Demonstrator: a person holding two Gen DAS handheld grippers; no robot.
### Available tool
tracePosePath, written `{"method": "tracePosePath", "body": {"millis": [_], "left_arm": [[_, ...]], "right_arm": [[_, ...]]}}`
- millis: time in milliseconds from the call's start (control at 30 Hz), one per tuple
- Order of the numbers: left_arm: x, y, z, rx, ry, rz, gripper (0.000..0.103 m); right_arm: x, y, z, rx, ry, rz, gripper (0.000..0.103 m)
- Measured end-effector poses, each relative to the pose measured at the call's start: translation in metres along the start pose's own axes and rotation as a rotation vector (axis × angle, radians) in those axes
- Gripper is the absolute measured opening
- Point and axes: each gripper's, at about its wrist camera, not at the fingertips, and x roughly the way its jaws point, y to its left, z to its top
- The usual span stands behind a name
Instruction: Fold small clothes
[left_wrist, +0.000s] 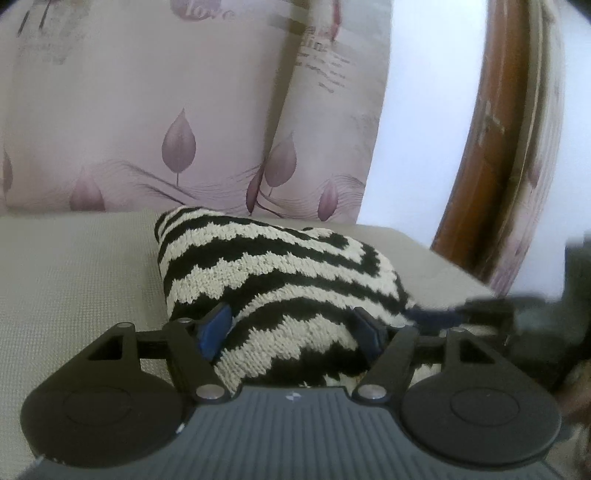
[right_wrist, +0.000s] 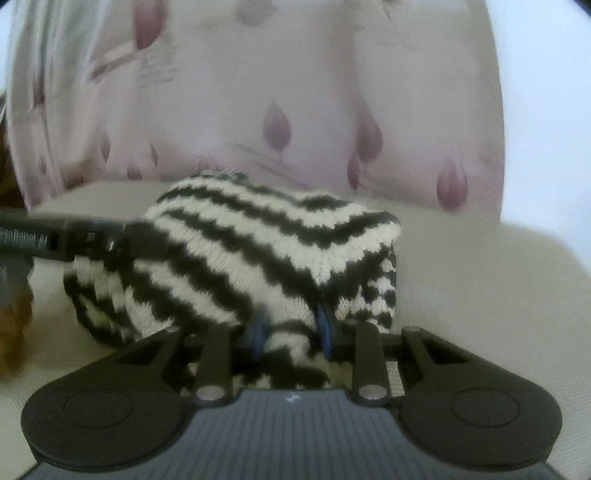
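A small black-and-cream zigzag knitted garment (left_wrist: 273, 266) lies bunched on a beige seat cushion (left_wrist: 74, 280). My left gripper (left_wrist: 291, 328) has its blue pads (left_wrist: 214, 328) on either side of the garment's near edge, closed on the knit. In the right wrist view the same garment (right_wrist: 240, 254) sits in front of me, and my right gripper (right_wrist: 293, 328) pinches a narrow fold of it between its blue pads (right_wrist: 325, 328). The right gripper shows at the right edge of the left wrist view (left_wrist: 491, 314); the left gripper shows at the left of the right wrist view (right_wrist: 55, 236).
Pink cushions with purple leaf prints (left_wrist: 177, 110) stand upright behind the garment. A brown wooden chair frame (left_wrist: 480, 166) curves up at the right. The beige cushion (right_wrist: 480, 288) extends to the right of the garment.
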Motion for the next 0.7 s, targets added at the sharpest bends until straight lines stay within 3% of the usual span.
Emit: {"method": "tracePosePath", "body": {"millis": [100, 200, 267, 333, 400, 700], "left_arm": [[-0.006, -0.007, 0.003, 0.017, -0.009, 0.024, 0.085], [-0.016, -0.008, 0.008, -0.013, -0.026, 0.038, 0.093], [-0.021, -0.005, 0.010, -0.031, -0.030, 0.061, 0.098], [-0.023, -0.002, 0.013, -0.044, -0.026, 0.080, 0.099], [-0.024, 0.001, 0.016, -0.054, -0.014, 0.095, 0.100], [-0.020, -0.005, 0.024, 0.007, 0.019, 0.174, 0.103]], "right_arm": [[-0.011, -0.024, 0.008, 0.220, -0.065, 0.086, 0.030], [-0.033, -0.043, -0.011, 0.332, -0.175, 0.016, 0.049], [-0.038, -0.056, -0.032, 0.424, -0.218, 0.007, 0.070], [-0.039, -0.065, -0.035, 0.495, -0.226, 0.047, 0.070], [-0.039, -0.069, -0.038, 0.522, -0.256, 0.067, 0.083], [-0.027, -0.081, -0.039, 0.587, -0.189, 0.131, 0.087]]}}
